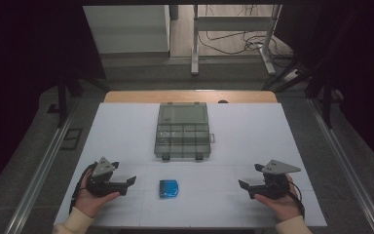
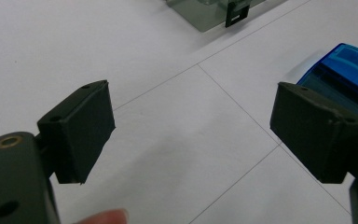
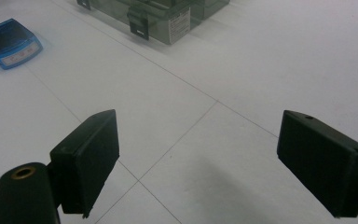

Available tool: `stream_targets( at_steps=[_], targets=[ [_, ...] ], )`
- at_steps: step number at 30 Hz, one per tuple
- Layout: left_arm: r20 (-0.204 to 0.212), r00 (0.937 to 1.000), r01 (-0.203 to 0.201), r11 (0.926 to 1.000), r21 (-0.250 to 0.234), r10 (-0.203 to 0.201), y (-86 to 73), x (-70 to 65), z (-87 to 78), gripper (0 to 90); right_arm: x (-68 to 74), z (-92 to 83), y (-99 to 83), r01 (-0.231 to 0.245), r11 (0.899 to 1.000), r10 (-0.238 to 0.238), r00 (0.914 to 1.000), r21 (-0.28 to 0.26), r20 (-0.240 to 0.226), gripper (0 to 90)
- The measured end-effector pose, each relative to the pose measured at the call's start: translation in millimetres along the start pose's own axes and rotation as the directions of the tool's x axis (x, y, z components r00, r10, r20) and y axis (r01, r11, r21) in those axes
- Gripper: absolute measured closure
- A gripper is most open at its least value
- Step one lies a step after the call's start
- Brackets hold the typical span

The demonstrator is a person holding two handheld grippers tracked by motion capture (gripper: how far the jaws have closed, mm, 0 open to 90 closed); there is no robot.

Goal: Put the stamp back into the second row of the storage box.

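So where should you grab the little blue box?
Probably across its two long sides, coming straight down from above. The blue box lies flat on the white table with free space around it, between the open left gripper and right gripper, so either could reach.

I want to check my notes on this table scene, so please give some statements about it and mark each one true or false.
1. The small blue translucent plastic box lies between the two tools. True.
2. The left tool grips the blue box. False: its jaws are open, with nothing between them.
3. The grey transparent plastic organiser case is beyond the blue box. True.
4. The right tool is shut. False: its jaws stand open.
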State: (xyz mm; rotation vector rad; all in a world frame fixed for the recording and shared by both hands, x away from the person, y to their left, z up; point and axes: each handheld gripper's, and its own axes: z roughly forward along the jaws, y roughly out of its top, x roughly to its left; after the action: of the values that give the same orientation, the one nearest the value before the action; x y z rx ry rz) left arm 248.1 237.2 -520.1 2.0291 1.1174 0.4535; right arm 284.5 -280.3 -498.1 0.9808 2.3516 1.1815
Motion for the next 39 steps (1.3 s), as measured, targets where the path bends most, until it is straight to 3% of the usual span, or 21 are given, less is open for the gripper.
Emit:
stream_targets(
  at_steps=[27, 30, 33, 36, 39],
  targets=[
    [0.023, 0.9997, -0.009, 0.9999, -0.005, 0.009, 6.1, -4.7, -1.7, 14.0, -0.2, 3.3, -1.7, -0.006, 1.0, 0.006, 1.0, 0.017, 0.007, 13.7],
    [0.01, 0.9993, -0.036, 0.9993, 0.002, 0.036, 15.2, -12.0, -5.3, 14.1, 0.3, 3.6, -1.5, -0.004, 1.0, 0.004, 1.0, 0.019, 0.005, 13.7],
    [0.028, 0.9982, -0.052, 0.9986, 0.004, 0.052, 22.1, -16.2, -8.5, 14.2, 0.5, 3.9, -1.4, -0.004, 1.0, 0.004, 1.0, 0.02, 0.003, 13.7],
    [0.052, 0.9939, -0.099, 0.995, 0.017, 0.098, 31.7, -23.9, -11.9, 14.3, 1.0, 4.0, -1.2, -0.002, 1.0, 0.002, 1.0, 0.018, -0.002, 13.7],
    [0.074, 0.9918, -0.106, 0.994, 0.024, 0.104, 37.8, -25.8, -13.1, 14.4, 1.7, 3.6, -0.9, 0.0, 1.0, 0.0, 1.0, 0.015, -0.003, 13.7]
  ],
)
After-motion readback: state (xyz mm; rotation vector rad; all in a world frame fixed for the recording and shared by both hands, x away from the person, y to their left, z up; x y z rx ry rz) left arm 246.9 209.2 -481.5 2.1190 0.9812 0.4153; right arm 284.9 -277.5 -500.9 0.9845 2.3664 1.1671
